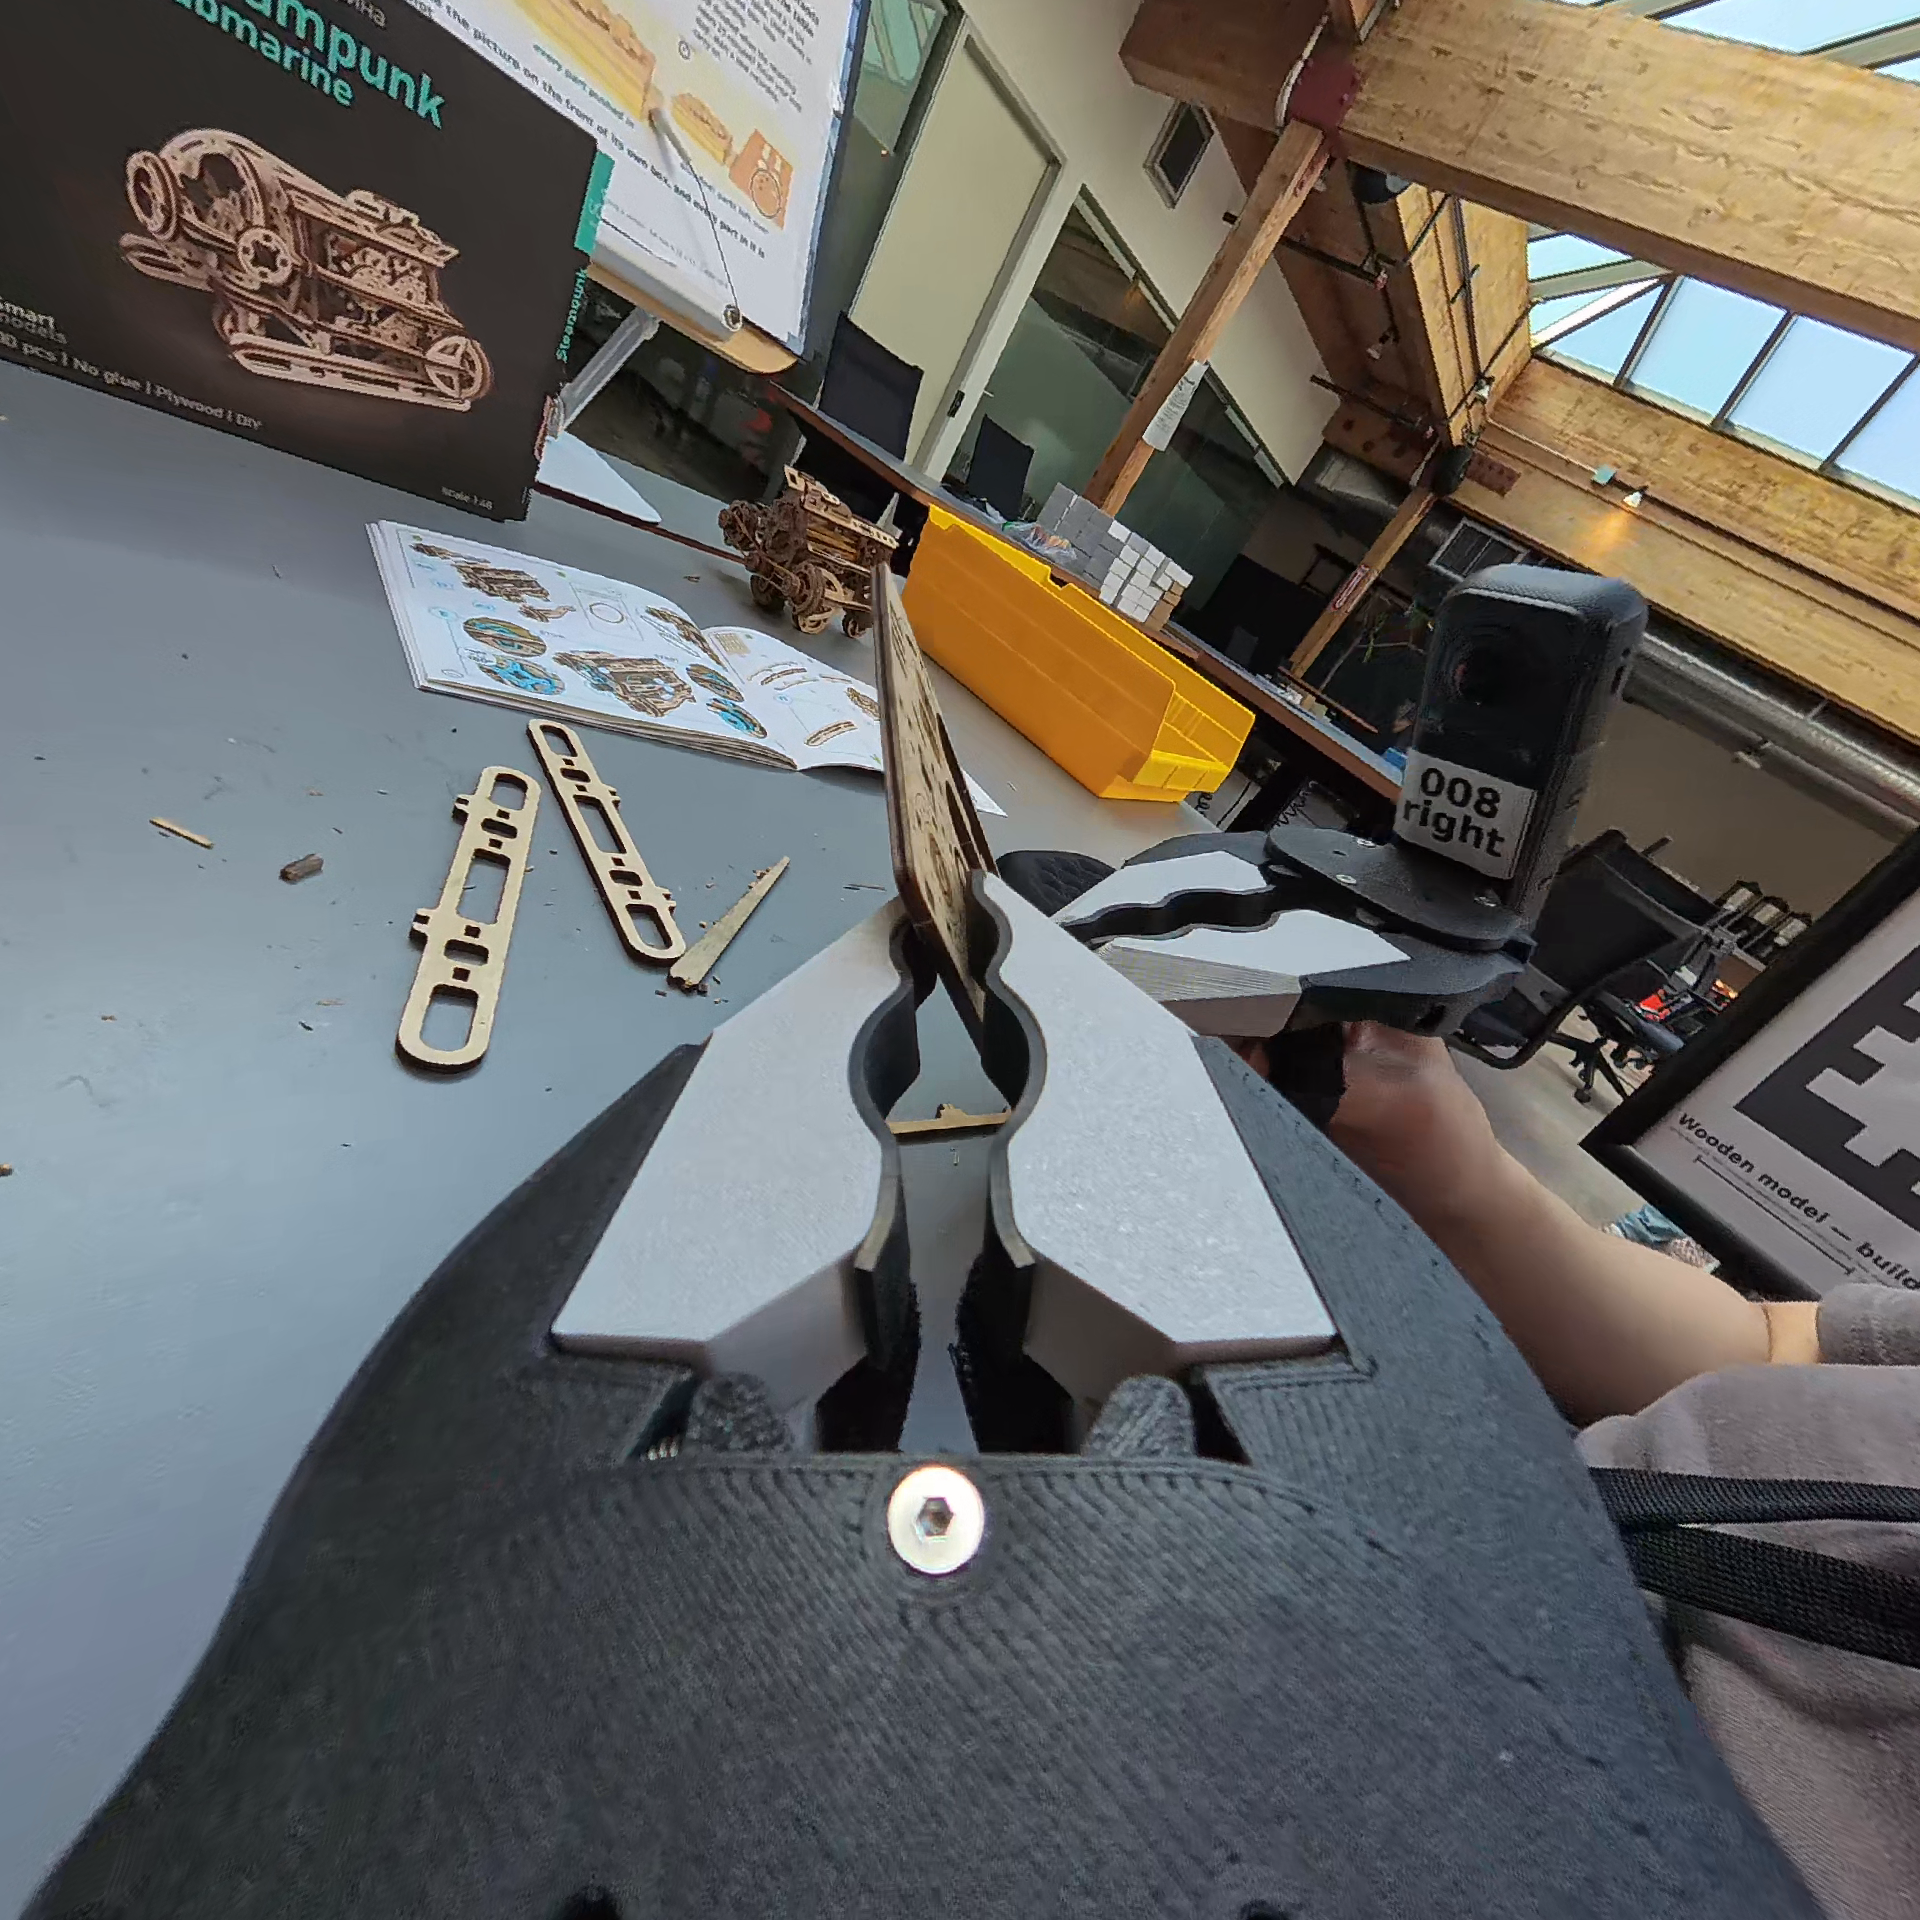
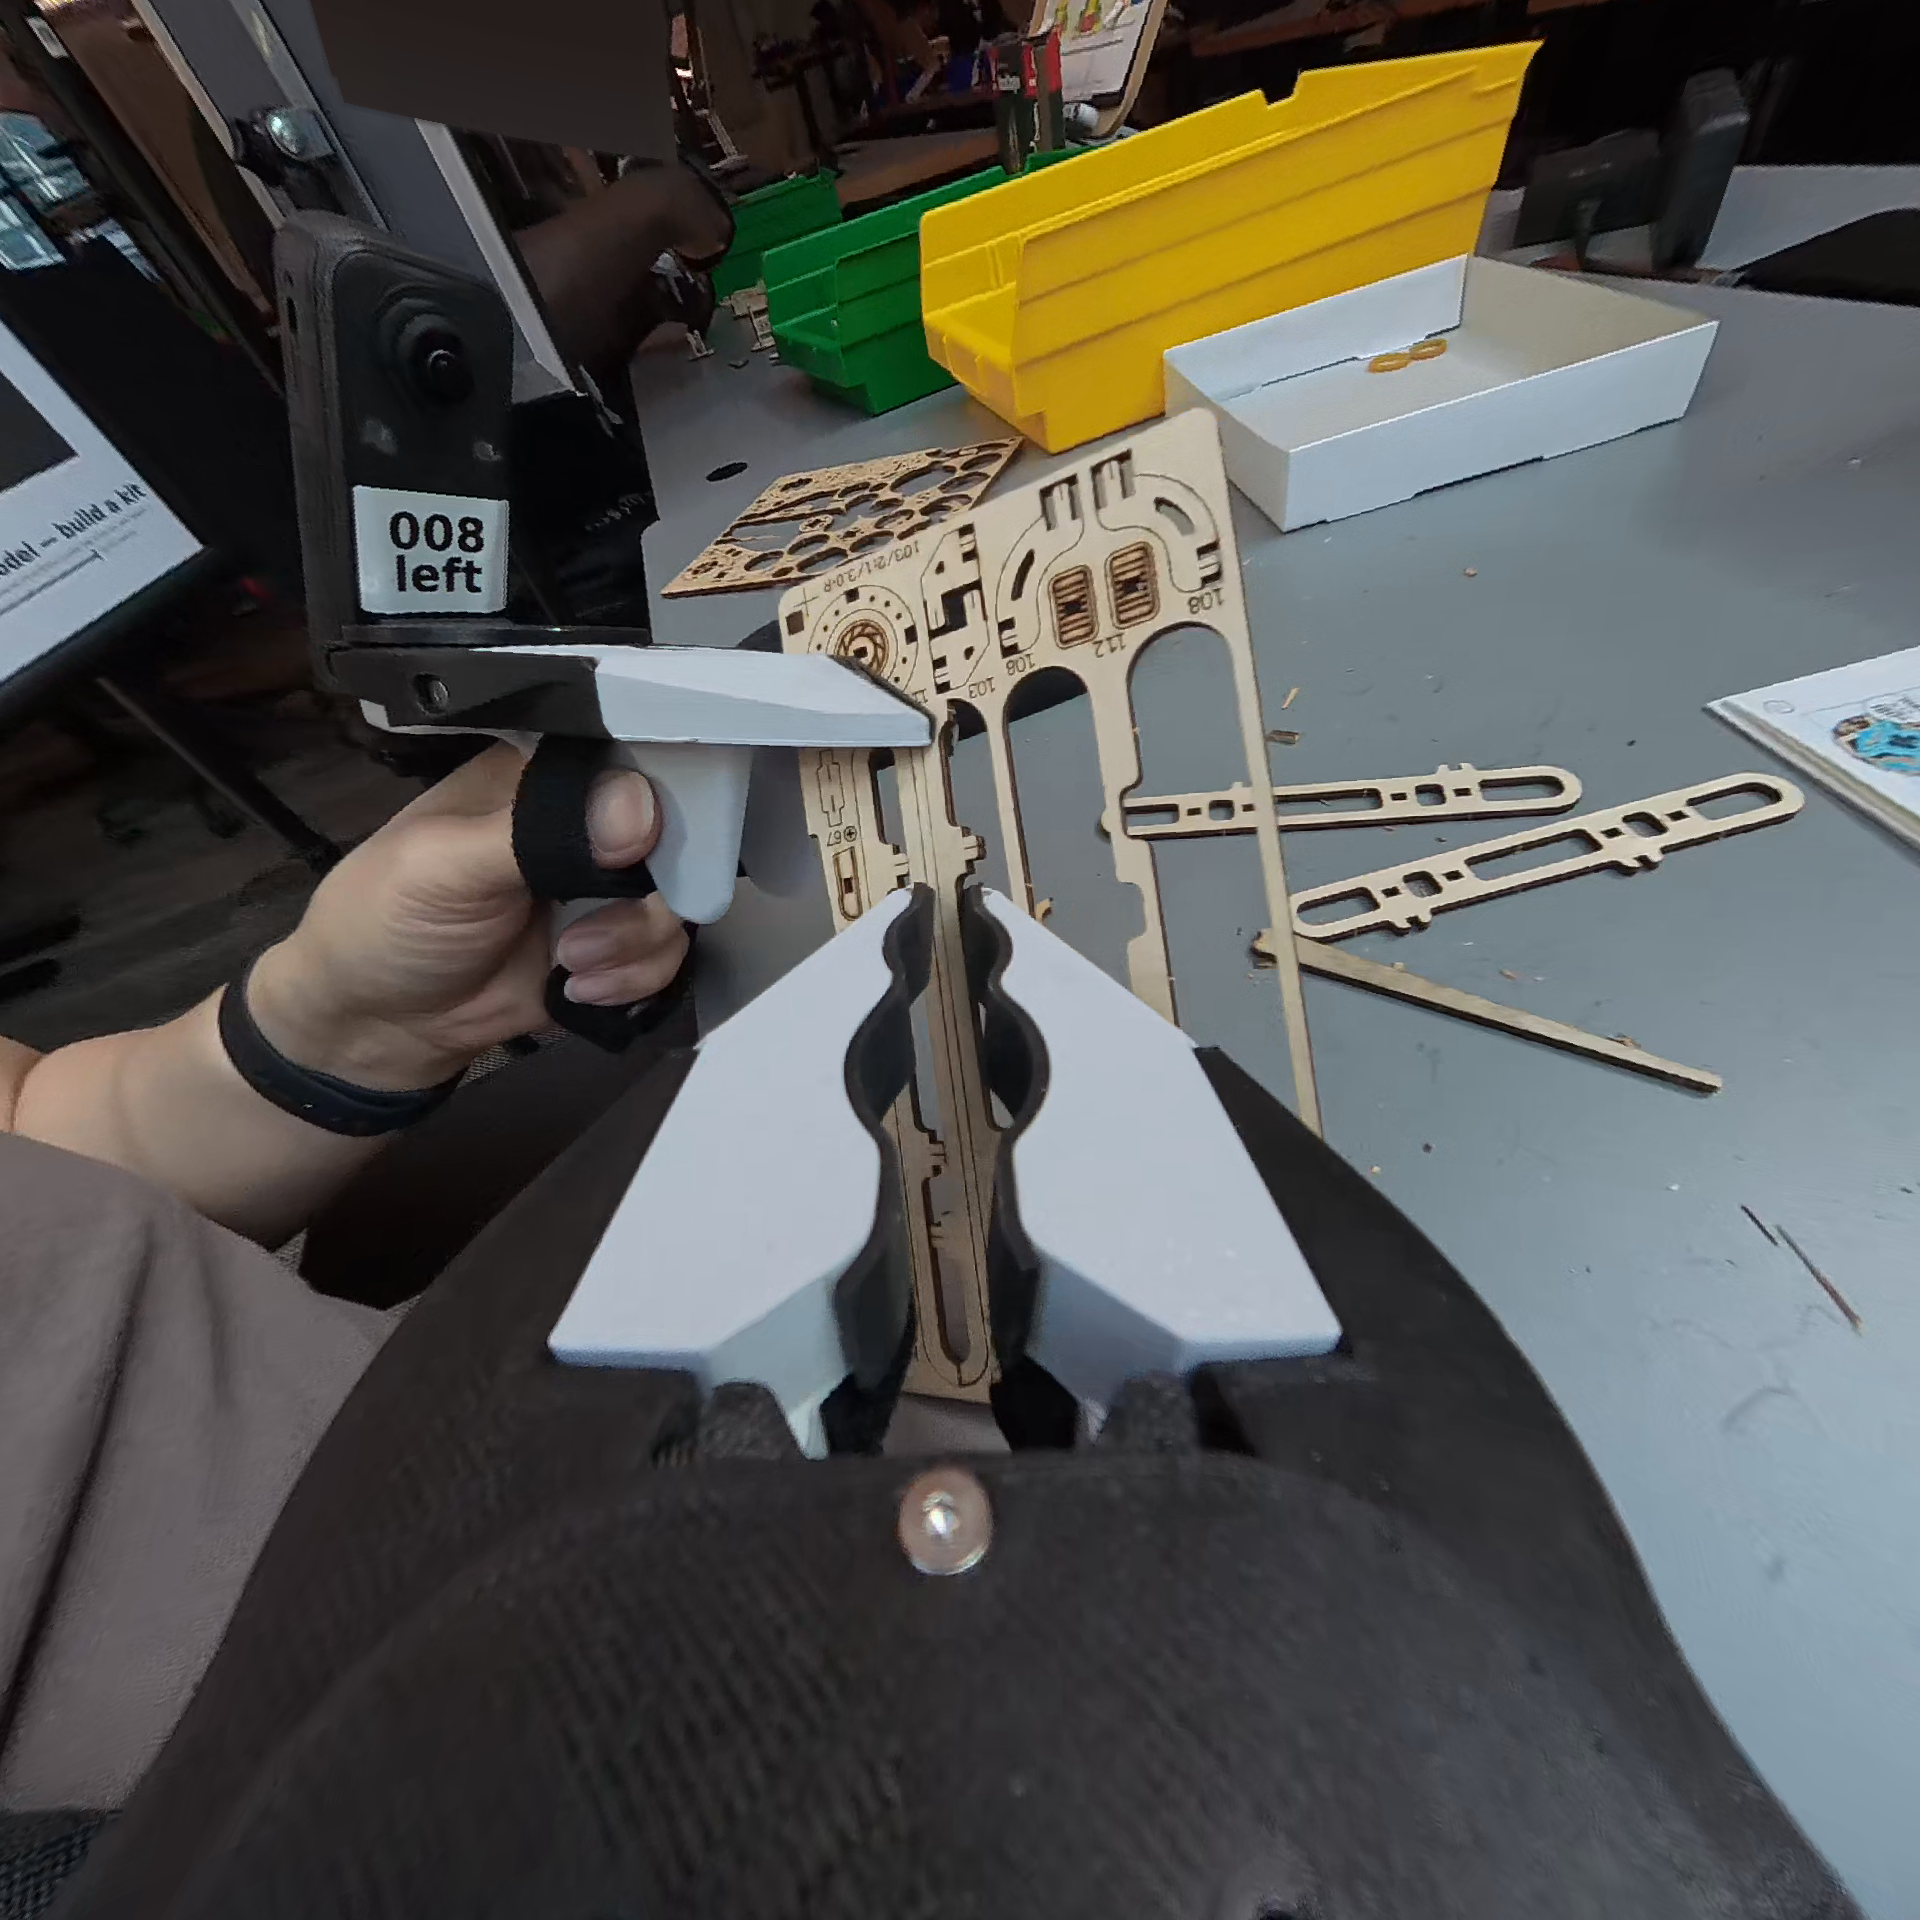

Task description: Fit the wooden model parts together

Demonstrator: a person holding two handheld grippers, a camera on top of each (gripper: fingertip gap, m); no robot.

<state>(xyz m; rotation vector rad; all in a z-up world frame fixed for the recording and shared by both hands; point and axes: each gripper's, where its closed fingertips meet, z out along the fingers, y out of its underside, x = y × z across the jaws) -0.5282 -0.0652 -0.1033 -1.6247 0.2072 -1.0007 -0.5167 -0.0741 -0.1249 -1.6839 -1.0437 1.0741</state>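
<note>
A pale plywood parts sheet (image 2: 1195,644) stands upright over the table edge; in the left wrist view it shows edge-on (image 1: 920,748). My left gripper (image 1: 940,914) is shut on the sheet's edge, and in the right wrist view it comes in from the left (image 2: 925,727). My right gripper (image 2: 940,904) has its jaws nearly together, with nothing between them. It lies in front of the sheet's face, its tips at a long strip still in the sheet; it also shows in the left wrist view (image 1: 1039,883). Two loose slotted strips (image 1: 473,914) (image 2: 1351,810) lie on the grey table (image 1: 156,1039).
A thin wooden sliver (image 2: 1486,1013) lies by the strips. Beyond them are an open booklet (image 1: 623,655), the kit box (image 1: 281,229), an assembled wooden model (image 1: 810,561), a yellow bin (image 2: 1195,239), a green bin (image 2: 852,301), a white tray (image 2: 1455,416) and a punched-out sheet (image 2: 852,520). The grippers are tip to tip, or close to it.
</note>
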